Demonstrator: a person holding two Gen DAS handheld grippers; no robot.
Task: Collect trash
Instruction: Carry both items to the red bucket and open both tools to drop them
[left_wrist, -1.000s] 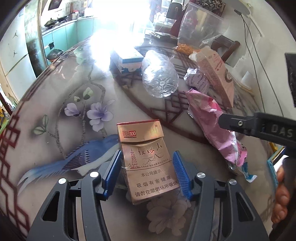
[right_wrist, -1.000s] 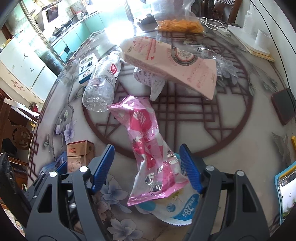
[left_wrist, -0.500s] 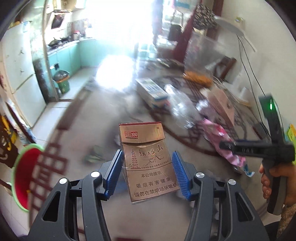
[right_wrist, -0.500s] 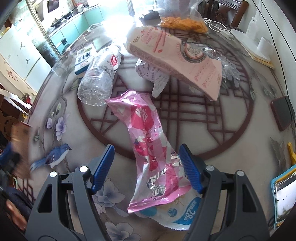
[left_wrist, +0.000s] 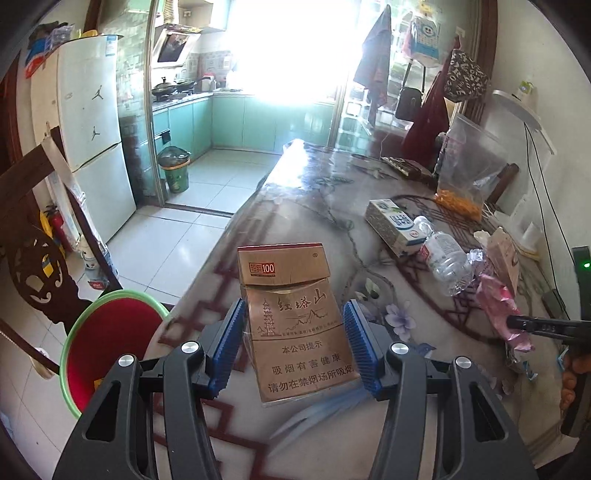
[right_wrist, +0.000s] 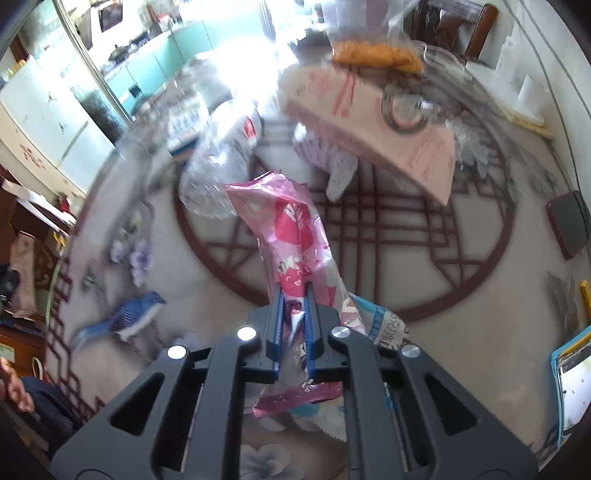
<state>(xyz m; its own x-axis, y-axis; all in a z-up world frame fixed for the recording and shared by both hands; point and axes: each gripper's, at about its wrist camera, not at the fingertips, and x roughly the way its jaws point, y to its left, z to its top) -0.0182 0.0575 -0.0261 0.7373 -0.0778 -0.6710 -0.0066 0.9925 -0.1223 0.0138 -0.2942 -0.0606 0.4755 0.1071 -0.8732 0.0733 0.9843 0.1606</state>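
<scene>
My left gripper (left_wrist: 295, 328) is shut on a brown cigarette pack (left_wrist: 295, 321), held upright above the table's near-left edge. Down to the left stands a red bin with a green rim (left_wrist: 107, 343) on the floor. My right gripper (right_wrist: 293, 306) has shut on a pink snack wrapper (right_wrist: 291, 229) lying on the table; the wrapper (left_wrist: 498, 299) and the right gripper's black tip (left_wrist: 532, 325) also show at the right of the left wrist view. Under the wrapper lies a blue and white packet (right_wrist: 388, 325).
On the round patterned table (right_wrist: 424, 258) lie a crushed clear bottle (left_wrist: 443, 258), a milk carton (left_wrist: 391, 225), a pink paper bag (right_wrist: 369, 129), a clear bag with orange snacks (left_wrist: 461, 173) and a dark phone (right_wrist: 569, 225). A green kitchen bin (left_wrist: 175, 173) stands far left.
The left gripper carried the cigarette pack up and leftward off the table, bringing the red bin into view. The right gripper's jaws closed on the pink wrapper.
</scene>
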